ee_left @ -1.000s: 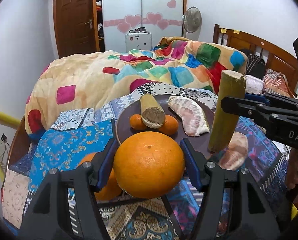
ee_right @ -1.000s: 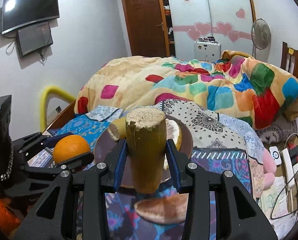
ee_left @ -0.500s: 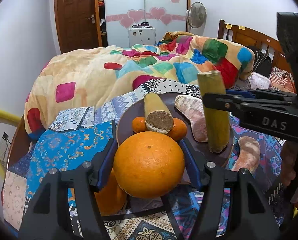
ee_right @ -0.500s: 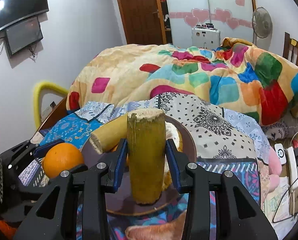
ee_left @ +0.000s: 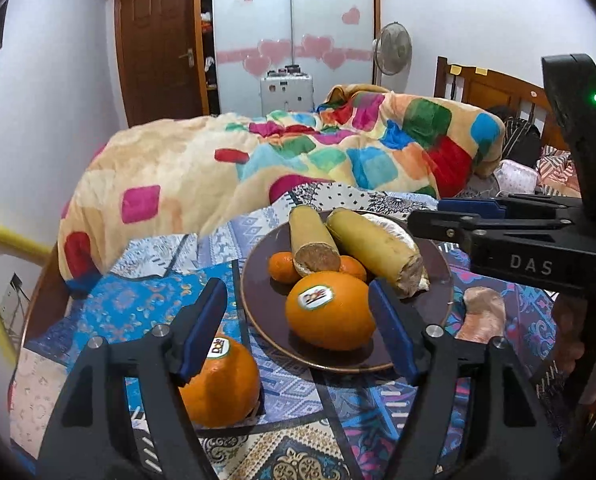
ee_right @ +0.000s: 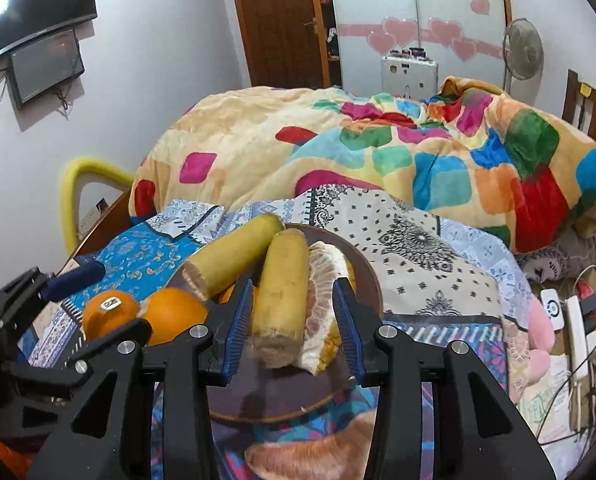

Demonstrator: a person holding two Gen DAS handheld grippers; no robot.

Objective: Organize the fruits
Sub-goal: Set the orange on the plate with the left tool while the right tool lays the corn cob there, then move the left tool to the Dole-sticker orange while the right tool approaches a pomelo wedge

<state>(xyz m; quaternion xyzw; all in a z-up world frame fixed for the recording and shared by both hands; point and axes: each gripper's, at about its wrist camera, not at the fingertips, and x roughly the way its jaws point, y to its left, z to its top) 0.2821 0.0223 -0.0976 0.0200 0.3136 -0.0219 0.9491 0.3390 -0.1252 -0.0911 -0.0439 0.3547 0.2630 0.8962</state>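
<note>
A dark brown plate (ee_left: 265, 280) on the patterned cloth holds two yellow-green cane pieces, two small tangerines (ee_left: 281, 266), a peeled pomelo segment (ee_right: 322, 292) and a large orange (ee_left: 330, 312). That orange rests on the plate between the jaws of my left gripper (ee_left: 298, 328), which are opening; the left pad stands well clear of it. A second large orange (ee_left: 217, 380) lies on the cloth under the left finger. My right gripper (ee_right: 293, 328) is opening around one cane piece (ee_right: 281, 280), which lies on the plate beside the segment.
Another pomelo segment (ee_left: 482, 312) lies on the cloth just right of the plate. A bright patchwork blanket (ee_left: 298, 160) is heaped behind the plate. The right gripper's body (ee_left: 510, 248) reaches in over the plate's right side. Cables and chargers (ee_right: 574, 320) lie at far right.
The left gripper lowered the orange onto the plate and its jaws spread apart. The cane piece in the right gripper went from upright to lying on the plate beside the other piece.
</note>
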